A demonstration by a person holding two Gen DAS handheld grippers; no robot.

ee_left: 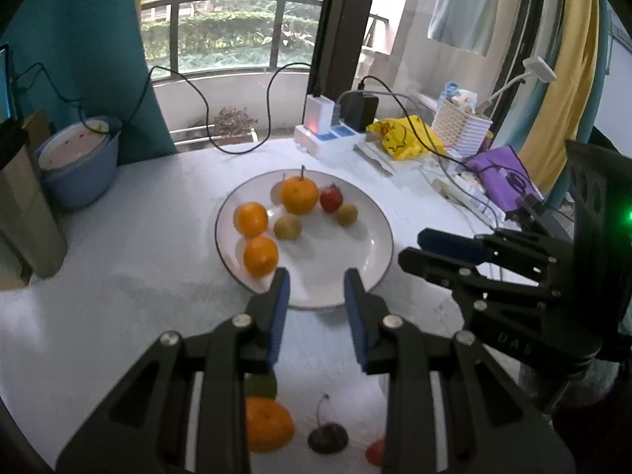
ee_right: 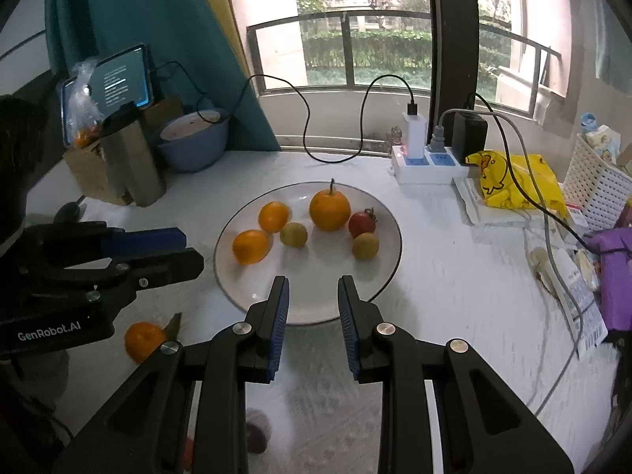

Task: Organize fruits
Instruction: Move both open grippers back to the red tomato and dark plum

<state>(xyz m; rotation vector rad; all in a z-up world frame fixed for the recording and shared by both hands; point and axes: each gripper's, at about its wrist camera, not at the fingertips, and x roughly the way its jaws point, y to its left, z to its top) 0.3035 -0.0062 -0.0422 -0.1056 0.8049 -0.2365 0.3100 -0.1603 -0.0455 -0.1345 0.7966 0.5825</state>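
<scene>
The white plate (ee_right: pixel 385 272) sits mid-table with bare room on its near and right half; six fruits crowd its far left: a stemmed orange (ee_right: pixel 330 210), two smaller oranges (ee_right: pixel 273 216) (ee_right: pixel 251 246), a red fruit (ee_right: pixel 362 224) and two yellow-green ones (ee_right: pixel 294 234) (ee_right: pixel 365 246). The left gripper (ee_left: pixel 316 282) and right gripper (ee_right: pixel 313 290) both hover released and empty, jaws apart over the plate's near rim, side by side. Loose on the white tablecloth (ee_right: pixel 454 276) nearer in lie another orange (ee_left: pixel 268 424) and a dark cherry (ee_left: pixel 328 436). A power strip (ee_right: pixel 426 166), yellow bag (ee_right: pixel 517 183) and cables (ee_right: pixel 553 245) crowd the far right; a blue bowl (ee_right: pixel 193 142) stands far left by the window.
</scene>
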